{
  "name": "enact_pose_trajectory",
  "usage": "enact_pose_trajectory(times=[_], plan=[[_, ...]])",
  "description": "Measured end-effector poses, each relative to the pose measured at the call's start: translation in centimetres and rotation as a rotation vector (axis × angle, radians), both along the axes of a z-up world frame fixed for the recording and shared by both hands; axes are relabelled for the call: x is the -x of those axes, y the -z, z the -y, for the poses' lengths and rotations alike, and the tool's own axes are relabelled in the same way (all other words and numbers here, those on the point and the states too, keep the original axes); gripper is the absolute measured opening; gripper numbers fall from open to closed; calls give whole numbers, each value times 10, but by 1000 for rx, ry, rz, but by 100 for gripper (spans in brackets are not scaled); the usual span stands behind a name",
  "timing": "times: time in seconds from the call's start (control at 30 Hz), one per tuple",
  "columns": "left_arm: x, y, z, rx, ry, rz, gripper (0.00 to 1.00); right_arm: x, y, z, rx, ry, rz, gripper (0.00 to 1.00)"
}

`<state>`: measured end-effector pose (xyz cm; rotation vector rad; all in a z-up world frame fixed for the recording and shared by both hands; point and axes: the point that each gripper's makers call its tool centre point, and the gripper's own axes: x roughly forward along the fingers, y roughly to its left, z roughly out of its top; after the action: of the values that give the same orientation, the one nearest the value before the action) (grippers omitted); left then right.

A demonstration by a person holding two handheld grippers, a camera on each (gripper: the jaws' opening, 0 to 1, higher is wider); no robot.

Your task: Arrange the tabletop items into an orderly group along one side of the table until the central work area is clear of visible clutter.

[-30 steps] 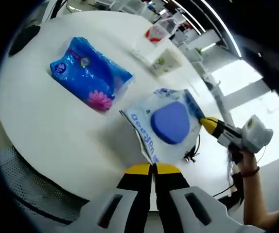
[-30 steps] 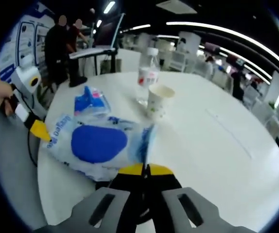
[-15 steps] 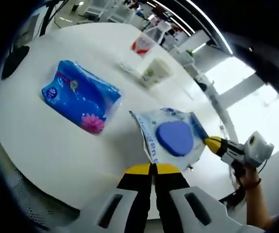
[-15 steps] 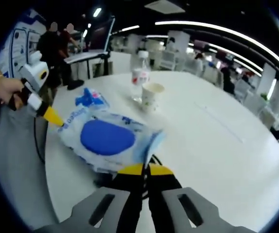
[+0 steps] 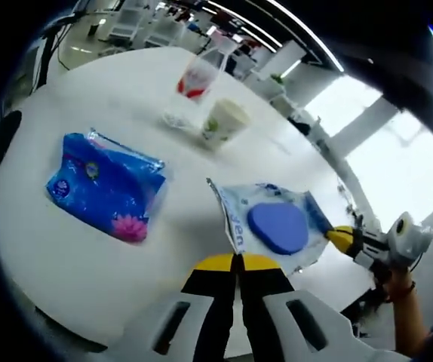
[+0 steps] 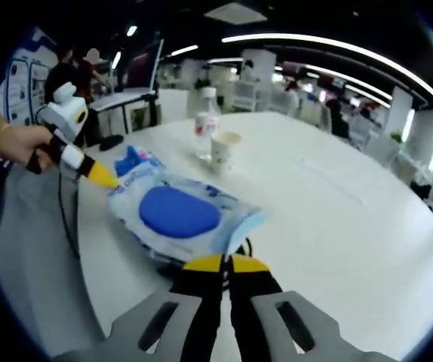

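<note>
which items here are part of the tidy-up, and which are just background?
Job items:
wet wipes pack, held between left gripper and right gripper
blue tissue pack
paper cup
water bottle
white table

Background:
people at a desk
office furniture behind

left gripper (image 5: 237, 260): jaws closed, raised | right gripper (image 6: 226, 262): jaws closed, raised
</note>
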<state>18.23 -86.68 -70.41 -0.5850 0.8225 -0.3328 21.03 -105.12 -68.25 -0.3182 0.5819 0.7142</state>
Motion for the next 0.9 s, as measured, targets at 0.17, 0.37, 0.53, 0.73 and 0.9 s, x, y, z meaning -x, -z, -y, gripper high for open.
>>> enact_pose_trajectory(times=[0.17, 0.37, 0.53, 0.73, 0.9], plan=[[-10, -3, 5, -4, 21, 19, 0, 5, -3, 6, -20, 42, -7, 0], [-20, -7, 12, -13, 51, 44, 0, 8, -5, 15, -41, 91, -1, 0], [-29, -7, 20, -4, 70, 48, 0, 8, -6, 23, -36, 143, 7, 0], [-43, -13, 31, 4, 100, 86, 0, 5, -9, 34, -49, 200, 16, 0], [-54, -13, 39, 6, 112, 98, 0, 0, -13, 40, -72, 234, 21, 0]])
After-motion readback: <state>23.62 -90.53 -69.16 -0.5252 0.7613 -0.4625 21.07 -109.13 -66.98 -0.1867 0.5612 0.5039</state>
